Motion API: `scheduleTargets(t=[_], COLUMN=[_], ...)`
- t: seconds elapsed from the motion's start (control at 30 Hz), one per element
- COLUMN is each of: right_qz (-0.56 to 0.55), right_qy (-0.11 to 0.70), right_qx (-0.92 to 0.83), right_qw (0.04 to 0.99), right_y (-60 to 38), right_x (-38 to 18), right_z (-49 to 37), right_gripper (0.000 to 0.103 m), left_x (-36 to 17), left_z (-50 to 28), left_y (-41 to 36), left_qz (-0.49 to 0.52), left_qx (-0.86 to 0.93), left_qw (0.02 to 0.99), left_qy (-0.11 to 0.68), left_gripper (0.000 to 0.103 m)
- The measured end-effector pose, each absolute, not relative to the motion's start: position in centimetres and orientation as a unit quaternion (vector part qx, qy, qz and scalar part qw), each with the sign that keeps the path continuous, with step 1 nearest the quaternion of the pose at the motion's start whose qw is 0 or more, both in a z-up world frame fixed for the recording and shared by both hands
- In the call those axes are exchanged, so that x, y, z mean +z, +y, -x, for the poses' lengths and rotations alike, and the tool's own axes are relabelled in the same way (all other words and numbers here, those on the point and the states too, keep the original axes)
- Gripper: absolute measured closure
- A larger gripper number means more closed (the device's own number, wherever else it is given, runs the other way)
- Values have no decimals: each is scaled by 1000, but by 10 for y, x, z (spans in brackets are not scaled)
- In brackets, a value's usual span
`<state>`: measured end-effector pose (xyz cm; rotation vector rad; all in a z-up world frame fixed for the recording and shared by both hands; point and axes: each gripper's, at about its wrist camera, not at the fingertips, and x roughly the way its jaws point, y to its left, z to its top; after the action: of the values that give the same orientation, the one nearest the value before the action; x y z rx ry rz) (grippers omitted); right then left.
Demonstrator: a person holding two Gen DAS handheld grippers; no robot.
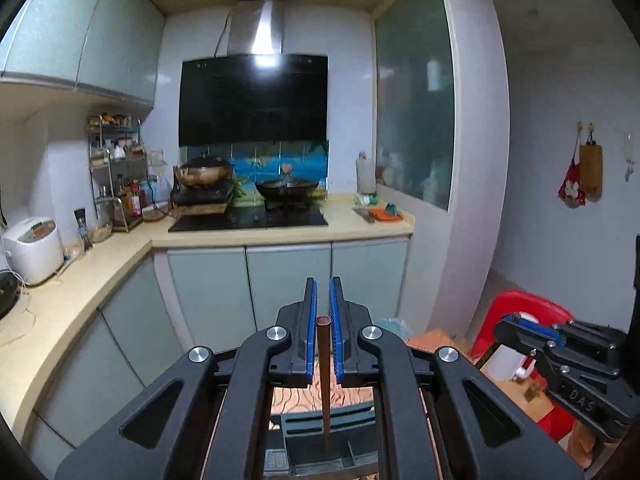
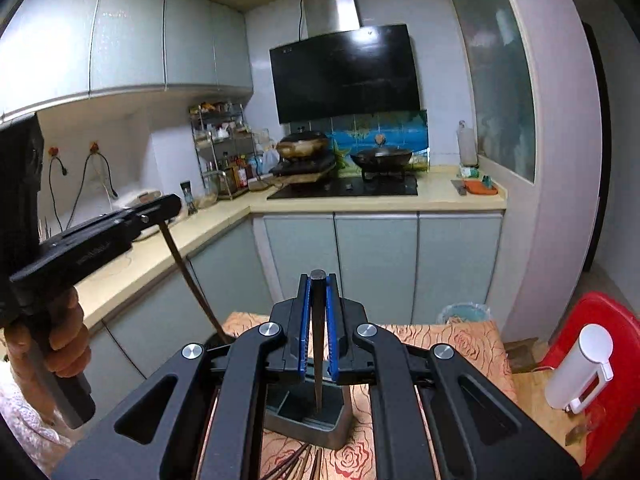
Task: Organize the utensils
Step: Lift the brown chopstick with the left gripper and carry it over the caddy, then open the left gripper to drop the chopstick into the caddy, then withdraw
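Both grippers were seen closed, each on a single chopstick. From the left wrist camera, the left gripper [image 1: 323, 300] was found clamped on a brown chopstick [image 1: 324, 380], whose blunt end stood between the blue pads [image 1: 311, 320] while its shaft hung down and slightly back toward the camera, the thin tip ending over a grey utensil holder [image 1: 320, 456] below. Whether the tip had entered a compartment could not be told, since the linkage hid most of the holder. From the right wrist camera, the right gripper [image 2: 319, 300] was found shut on a darker chopstick [image 2: 318, 344], its flat top held just above the pad tips and its point hanging into, or just above, the open top of the same holder [image 2: 308, 416], which stood on a rose-patterned cloth [image 2: 460, 340]. Further chopsticks [image 2: 296, 464] were seen lying loose on that cloth in front of the holder. At the left edge of this view the left gripper was shown held by a hand [image 2: 64, 344], its chopstick slanting down toward the holder. A white dispenser [image 2: 580, 368] was seen on a red stool [image 2: 616, 320] well to the right.
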<state>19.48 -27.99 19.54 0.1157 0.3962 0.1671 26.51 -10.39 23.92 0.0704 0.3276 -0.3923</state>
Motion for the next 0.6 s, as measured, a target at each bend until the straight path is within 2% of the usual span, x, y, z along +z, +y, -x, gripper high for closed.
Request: scheduleTargets(t=[0.43, 0.5, 0.53, 0.57, 0.6], right_qz=[-53, -57, -59, -58, -58], right_qy=[252, 255, 256, 254, 253], right_qx=[74, 78, 79, 77, 75], right_qw=[963, 962, 962, 962, 963], right_y=[-272, -272, -271, -270, -270], right_x=[145, 143, 142, 143, 144], right_z=[-218, -217, -216, -215, -214], right_gripper=[95, 92, 91, 83, 68], left_x=[170, 166, 165, 165, 166], left_z=[-279, -279, -278, -277, -277], left_y=[-91, -88, -86, -83, -82], left_qz=[-35, -30, -26, -21, -18], left_qx=[-179, -178, -180, -181, -180], left_qw=[957, 957, 956, 955, 956], left_qy=[225, 229, 231, 232, 231], left_gripper=[97, 95, 92, 79, 61])
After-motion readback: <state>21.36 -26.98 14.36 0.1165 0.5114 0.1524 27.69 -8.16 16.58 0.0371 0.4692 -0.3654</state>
